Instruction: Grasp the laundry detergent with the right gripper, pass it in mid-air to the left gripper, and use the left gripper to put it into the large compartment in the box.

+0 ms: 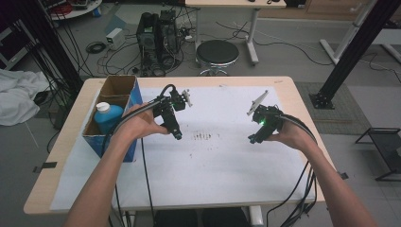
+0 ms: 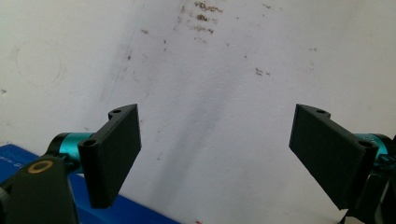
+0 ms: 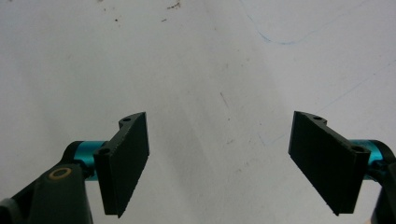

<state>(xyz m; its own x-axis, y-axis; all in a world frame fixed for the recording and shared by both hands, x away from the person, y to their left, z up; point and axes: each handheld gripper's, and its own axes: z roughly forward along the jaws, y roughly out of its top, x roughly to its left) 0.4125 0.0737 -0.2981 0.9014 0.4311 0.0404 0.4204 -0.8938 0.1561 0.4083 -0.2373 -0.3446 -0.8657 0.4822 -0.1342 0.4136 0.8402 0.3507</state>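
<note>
both tools (image 1: pixel 178 135) (image 1: pixel 253 138) over white sheet (image 1: pixel 213 161), apart.

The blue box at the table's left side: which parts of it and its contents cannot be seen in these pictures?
- High view: the blue bottle shows just its white cap and shoulder; the blue box walls hide the rest.
- High view: the left forearm covers the box's near corner.
- Left gripper view: the frame edge cuts the box; its print is blurred.

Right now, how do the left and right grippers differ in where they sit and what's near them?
The left gripper hovers close to the blue box holding a blue bottle; the right gripper has bare white sheet around it. The left gripper sits beside the brown stains on their left, the right gripper farther off on their right. Both are open and hold nothing.
</note>
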